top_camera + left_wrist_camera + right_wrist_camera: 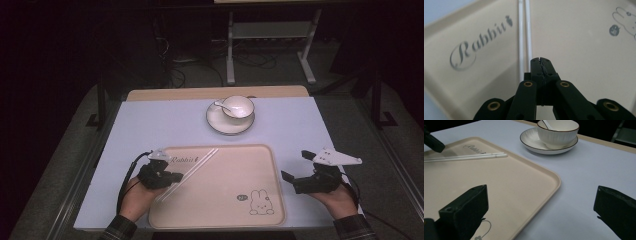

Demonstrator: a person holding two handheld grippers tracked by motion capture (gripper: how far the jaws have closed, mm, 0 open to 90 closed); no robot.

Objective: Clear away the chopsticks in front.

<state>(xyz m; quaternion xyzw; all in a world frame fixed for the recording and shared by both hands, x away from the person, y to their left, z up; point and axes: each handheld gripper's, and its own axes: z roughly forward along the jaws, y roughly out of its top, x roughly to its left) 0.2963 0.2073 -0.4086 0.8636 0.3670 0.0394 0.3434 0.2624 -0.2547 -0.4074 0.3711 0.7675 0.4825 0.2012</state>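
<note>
1 word, "Rabbit", marks the tray.

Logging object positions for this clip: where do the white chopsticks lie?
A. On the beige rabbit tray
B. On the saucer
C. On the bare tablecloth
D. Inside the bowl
A: the chopsticks lie side by side on the tray near its "Rabbit" lettering, with the left tongs closed beside them.

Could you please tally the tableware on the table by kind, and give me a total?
Tray: 1
Chopsticks: 2
Saucer: 1
Bowl: 1
Spoon: 1
Total: 6
</note>
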